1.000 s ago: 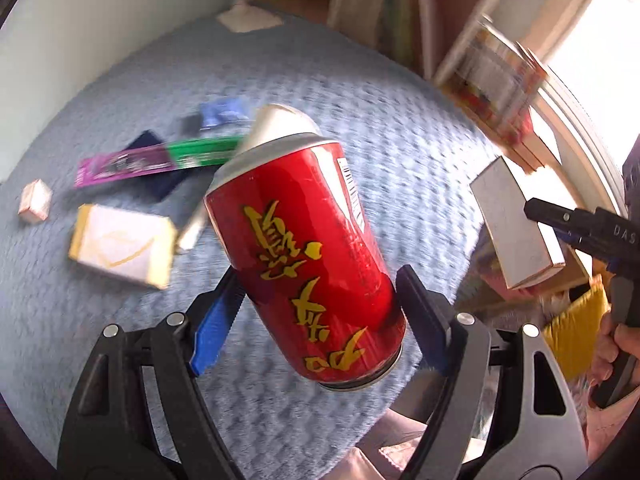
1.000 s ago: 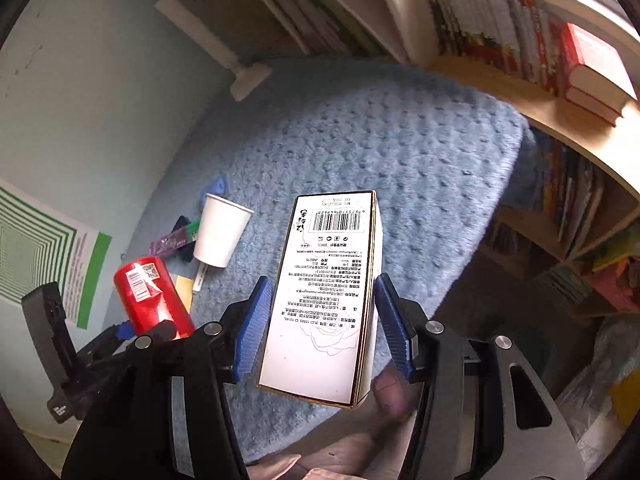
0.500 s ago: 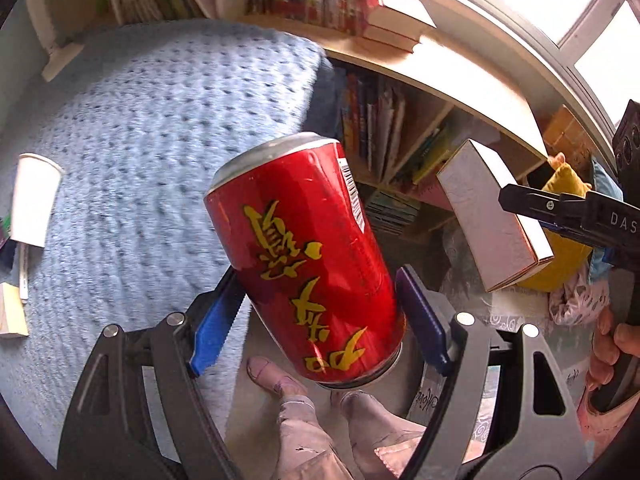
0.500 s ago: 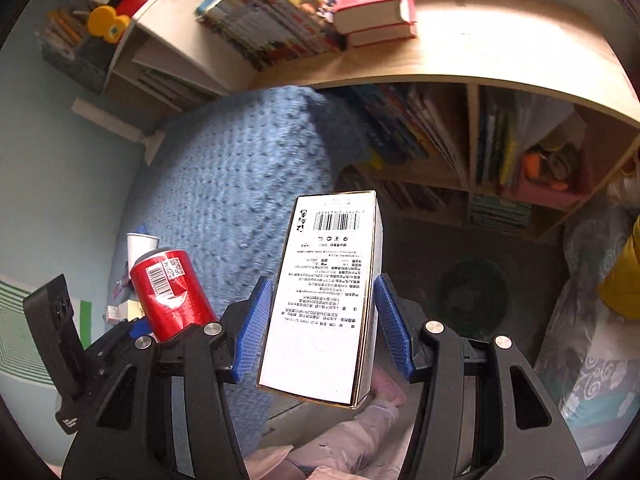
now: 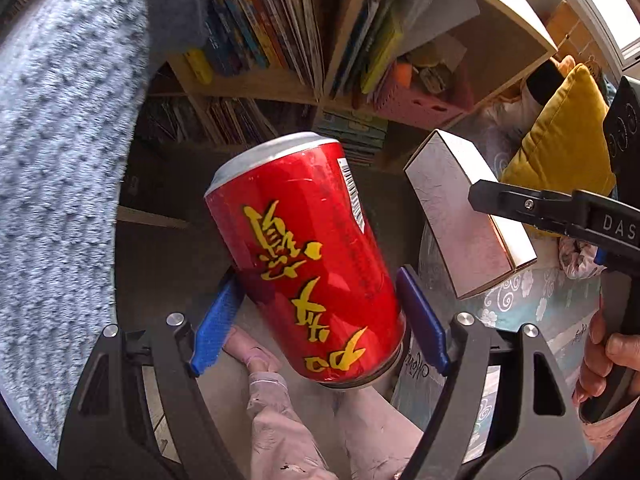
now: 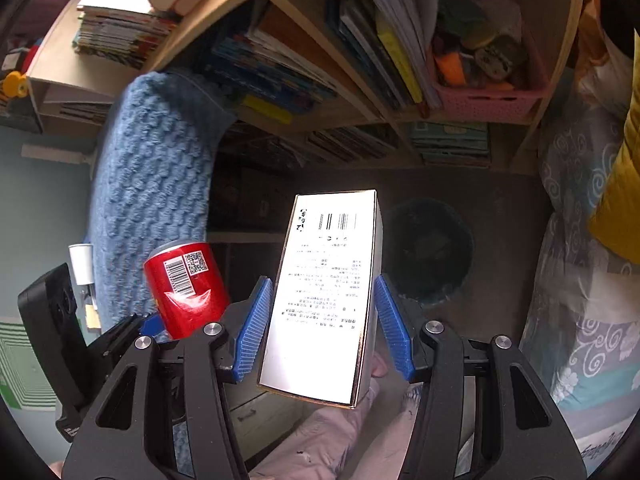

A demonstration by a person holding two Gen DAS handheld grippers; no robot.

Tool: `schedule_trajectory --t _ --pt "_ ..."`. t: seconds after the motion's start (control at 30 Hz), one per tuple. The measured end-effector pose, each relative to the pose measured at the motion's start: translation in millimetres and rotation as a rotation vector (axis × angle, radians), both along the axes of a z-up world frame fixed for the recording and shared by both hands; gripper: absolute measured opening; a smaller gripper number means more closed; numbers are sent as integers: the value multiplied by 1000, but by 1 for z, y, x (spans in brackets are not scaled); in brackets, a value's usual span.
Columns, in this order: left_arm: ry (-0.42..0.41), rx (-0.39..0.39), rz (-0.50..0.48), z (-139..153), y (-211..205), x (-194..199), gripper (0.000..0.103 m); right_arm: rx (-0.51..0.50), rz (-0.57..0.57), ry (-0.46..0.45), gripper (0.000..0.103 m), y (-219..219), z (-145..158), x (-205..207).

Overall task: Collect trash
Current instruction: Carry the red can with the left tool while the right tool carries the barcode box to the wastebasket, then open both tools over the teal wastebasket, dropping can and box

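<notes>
My left gripper (image 5: 318, 320) is shut on a red drink can (image 5: 308, 256) with yellow characters, held tilted in the air. The can also shows in the right wrist view (image 6: 184, 288). My right gripper (image 6: 324, 324) is shut on a white carton box (image 6: 326, 292) with a barcode and small print; the box also shows in the left wrist view (image 5: 468, 220). Both are held over the floor beside the blue blanket (image 6: 152, 200). A dark round bin (image 6: 430, 248) stands on the floor beyond the box.
A wooden bookshelf (image 6: 320, 60) full of books fills the back, with a pink basket (image 6: 488, 100). A yellow cushion (image 5: 560, 148) and patterned bedding (image 6: 580, 280) lie at the right. A white paper cup (image 6: 82, 262) lies on the blanket. The person's legs (image 5: 288, 420) are below.
Both grippers have swung right, away from the blanket with its litter, toward the bookshelf and floor. The can and the box stay gripped. The dark bin has come into view.
</notes>
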State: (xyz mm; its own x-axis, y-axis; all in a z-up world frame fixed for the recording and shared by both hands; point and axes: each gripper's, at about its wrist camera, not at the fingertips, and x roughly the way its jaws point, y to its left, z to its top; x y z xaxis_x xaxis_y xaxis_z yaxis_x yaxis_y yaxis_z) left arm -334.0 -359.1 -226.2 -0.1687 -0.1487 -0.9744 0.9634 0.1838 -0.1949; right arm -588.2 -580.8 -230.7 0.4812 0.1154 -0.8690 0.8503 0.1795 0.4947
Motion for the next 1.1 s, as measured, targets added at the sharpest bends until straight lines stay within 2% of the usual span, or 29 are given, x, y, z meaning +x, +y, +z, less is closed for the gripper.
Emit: schedule_trajectory --t 0.13,0.3,0.33,0.37,0.43,0.5,0.73,0.9,1.1 --pt "51 56 -9 -51 -13 -15 75 56 -17 -11 54 -6 -54 -11" --pt "55 116 -54 -112 -35 -33 77 135 -51 -24 57 -17 -119 -19" --pt "42 126 -67 -120 -37 -35 77 161 -68 -35 66 -19 -130 -21" --pt "-3 147 -79 -130 -39 -39 81 180 -83 -37 89 -22 -140 -24" --pt "-36 155 -79 -136 -40 -39 89 172 -92 -23 91 -26 -148 -28" --pt "-37 153 -70 -134 -38 -36 96 183 -92 -29 91 -27 -151 -31" --pt "-43 148 -79 -133 -38 -35 96 178 -69 -23 91 -29 -144 -36" --pt "-19 142 -66 -128 -37 -32 96 168 -75 -28 91 -32 -133 -39" --pt "-22 105 -56 -94 -31 -24 96 135 -68 -46 91 -32 -100 -40"
